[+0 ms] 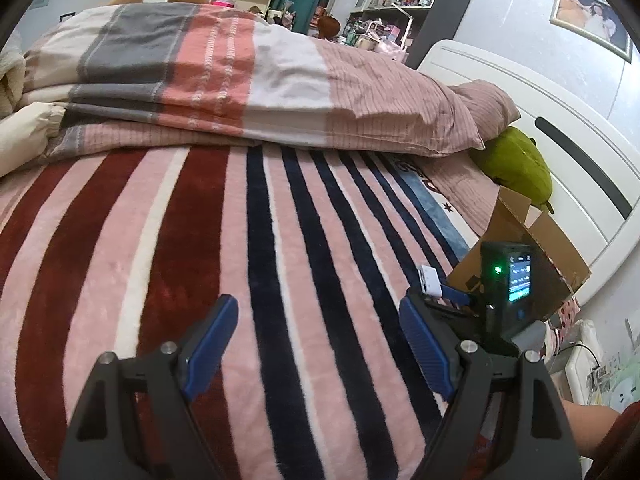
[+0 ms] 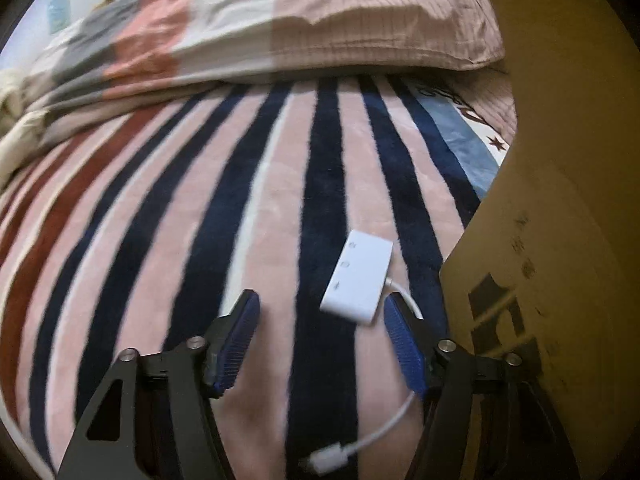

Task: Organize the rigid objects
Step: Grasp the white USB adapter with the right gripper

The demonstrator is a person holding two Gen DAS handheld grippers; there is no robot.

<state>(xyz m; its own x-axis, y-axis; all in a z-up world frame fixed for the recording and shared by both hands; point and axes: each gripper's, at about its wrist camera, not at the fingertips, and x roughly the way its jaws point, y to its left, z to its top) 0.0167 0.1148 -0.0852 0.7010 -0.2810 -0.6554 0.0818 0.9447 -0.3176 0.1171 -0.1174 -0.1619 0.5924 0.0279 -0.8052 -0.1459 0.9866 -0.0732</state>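
Reaching down over the striped blanket (image 2: 200,208), the right gripper (image 2: 320,320) hangs with its fingers apart and nothing clamped. The white adapter (image 2: 356,276) lies flat just ahead at its one o'clock, cable trailing back between the jaws. A cardboard box (image 2: 560,240) stands at three o'clock. The pick-up looks about to begin: next comes straddling the adapter's body squarely. The left gripper (image 1: 316,340) waits spread and empty.

Adapter (image 2: 357,278) with cable (image 2: 384,432): on blanket (image 2: 280,200), just left of cardboard box (image 2: 560,240). Folded quilt (image 2: 320,32): behind, across bed. Plush toy (image 1: 516,164): behind box.
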